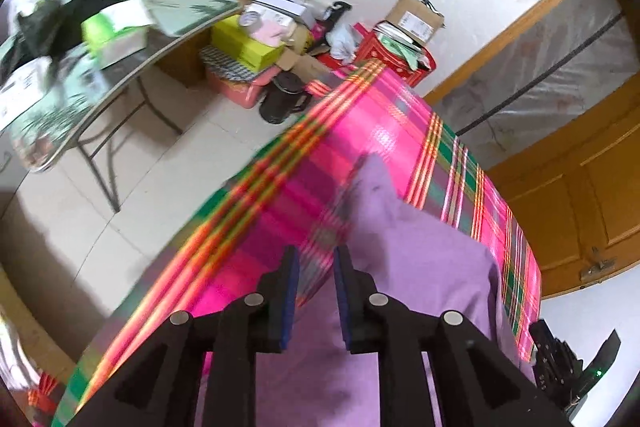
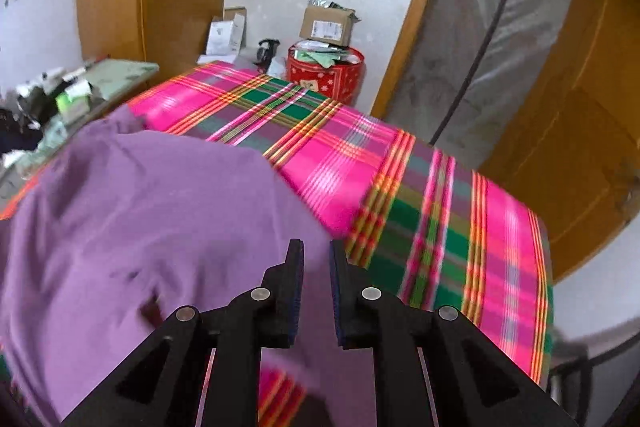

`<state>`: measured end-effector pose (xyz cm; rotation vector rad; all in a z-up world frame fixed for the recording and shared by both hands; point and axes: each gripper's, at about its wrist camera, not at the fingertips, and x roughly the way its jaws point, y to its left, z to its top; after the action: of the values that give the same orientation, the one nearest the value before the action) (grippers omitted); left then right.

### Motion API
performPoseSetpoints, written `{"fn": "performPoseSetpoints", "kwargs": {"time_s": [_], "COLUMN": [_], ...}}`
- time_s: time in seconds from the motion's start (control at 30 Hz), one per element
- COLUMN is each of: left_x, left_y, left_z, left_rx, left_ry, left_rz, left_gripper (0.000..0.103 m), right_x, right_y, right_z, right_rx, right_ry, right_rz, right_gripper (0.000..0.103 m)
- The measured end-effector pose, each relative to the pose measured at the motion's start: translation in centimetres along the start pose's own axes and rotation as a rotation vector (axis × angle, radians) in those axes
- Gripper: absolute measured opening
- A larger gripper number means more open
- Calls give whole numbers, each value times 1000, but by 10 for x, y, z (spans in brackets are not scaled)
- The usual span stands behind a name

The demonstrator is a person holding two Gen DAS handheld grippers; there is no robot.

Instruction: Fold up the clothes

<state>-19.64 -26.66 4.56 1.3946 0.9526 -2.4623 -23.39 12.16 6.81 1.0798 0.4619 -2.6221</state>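
A purple garment [image 1: 424, 259] lies rumpled on a table covered with a pink, green and orange plaid cloth [image 1: 384, 123]. My left gripper [image 1: 316, 259] hovers over the garment's near left part, by the table's left edge. Its jaws stand a small gap apart, with plaid cloth and purple fabric showing through the gap. In the right wrist view the purple garment [image 2: 152, 211] fills the left half, bunched and raised in folds. My right gripper [image 2: 316, 251] sits over its right edge where it meets the plaid cloth [image 2: 440, 219]. The jaws are slightly apart and nothing is pinched.
A folding table [image 1: 132, 67] piled with boxes and dark items stands to the left across a tiled floor. Boxes, a dark jug [image 1: 284, 99] and a red tin [image 2: 326, 77] crowd the far wall. Wooden doors and a plastic-wrapped mattress [image 2: 488, 39] stand on the right.
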Motion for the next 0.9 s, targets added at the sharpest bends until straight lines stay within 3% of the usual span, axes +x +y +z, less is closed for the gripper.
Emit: {"fn": "performPoseSetpoints", "kwargs": {"time_s": [0.13,0.23,0.5,0.73,0.9], "left_x": [-25,-40,-48,-42,-33], "left_y": [29,50,85,90,92], "left_z": [-27,-52,-99,-116,-117], "left_rx": [2,-1,-77,-127,-192], "left_ry": [-10,-7,28,37,41], "left_rz": [43,47,18,-37,-70], "left_gripper": [23,25,27,34,36], "right_x": [-51,-85,-129,-143,-139], "right_y": [-3,-4,18,68,90], "right_z": [-49,-85,-162,-207,-220], "right_rx": [33,56,41,-204,-242], "right_ry": [-30,-46,-33,-28,-10], "right_rz": [71,121,243,276,341], "right_gripper": [16,24,32,46,51]}}
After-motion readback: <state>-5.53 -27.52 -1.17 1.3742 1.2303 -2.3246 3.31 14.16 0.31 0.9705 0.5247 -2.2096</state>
